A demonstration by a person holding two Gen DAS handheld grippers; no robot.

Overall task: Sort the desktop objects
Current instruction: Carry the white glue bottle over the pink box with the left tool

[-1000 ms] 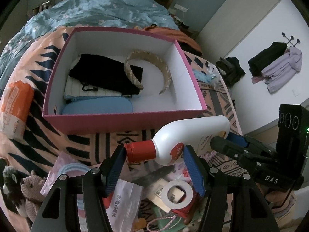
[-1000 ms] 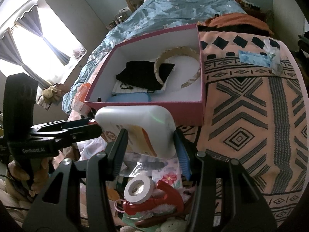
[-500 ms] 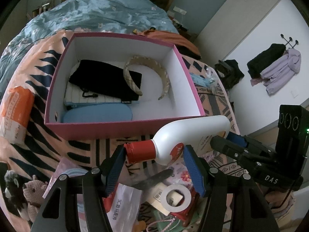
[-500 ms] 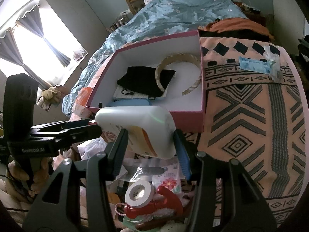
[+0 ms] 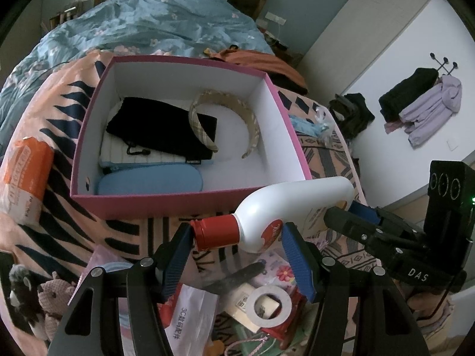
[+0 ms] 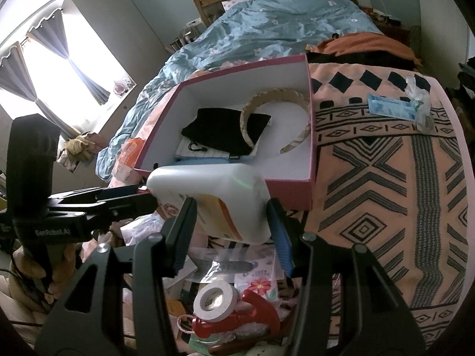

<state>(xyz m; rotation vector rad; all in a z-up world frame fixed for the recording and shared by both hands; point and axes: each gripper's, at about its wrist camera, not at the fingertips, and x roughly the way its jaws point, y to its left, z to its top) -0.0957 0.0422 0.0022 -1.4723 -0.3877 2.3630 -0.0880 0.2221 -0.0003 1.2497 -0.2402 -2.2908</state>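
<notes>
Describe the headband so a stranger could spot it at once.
Find the pink box with white walls on the patterned blanket. Inside it, toward the far right corner, lies the headband, one end resting on a black pouch. It is the only curved, beige plaid arch; everything else in the box lies flat.
</notes>
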